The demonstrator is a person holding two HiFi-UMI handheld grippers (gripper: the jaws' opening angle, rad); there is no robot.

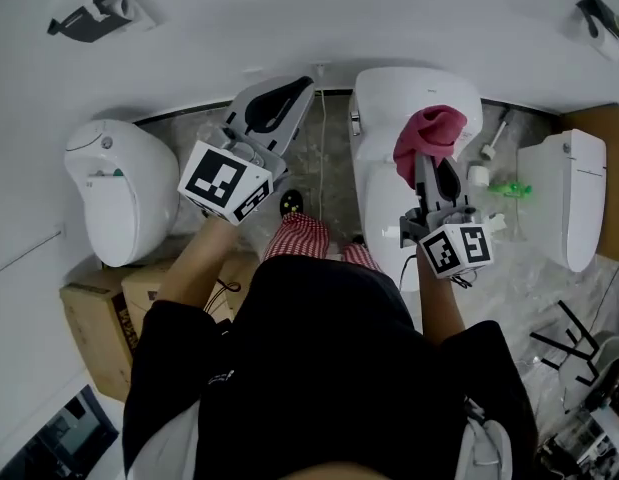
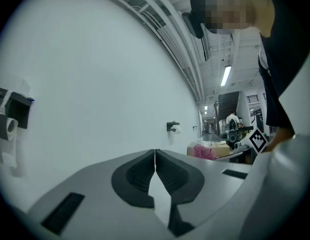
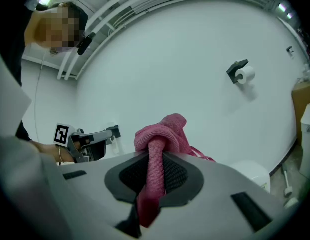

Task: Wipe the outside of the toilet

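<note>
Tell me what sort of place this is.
Probably a mock-up washroom, not a real one: three toilets stand side by side along one wall, paper roll holders hang on it, and cardboard boxes sit by the left toilet.

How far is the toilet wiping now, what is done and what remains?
Done: the right gripper is shut on the pink cloth. In hand: the cloth is held over the white toilet; contact cannot be confirmed, and no wiped area shows. The left gripper is shut and empty, beside the toilet. Left: apparently the whole outside is yet to be wiped.
</note>
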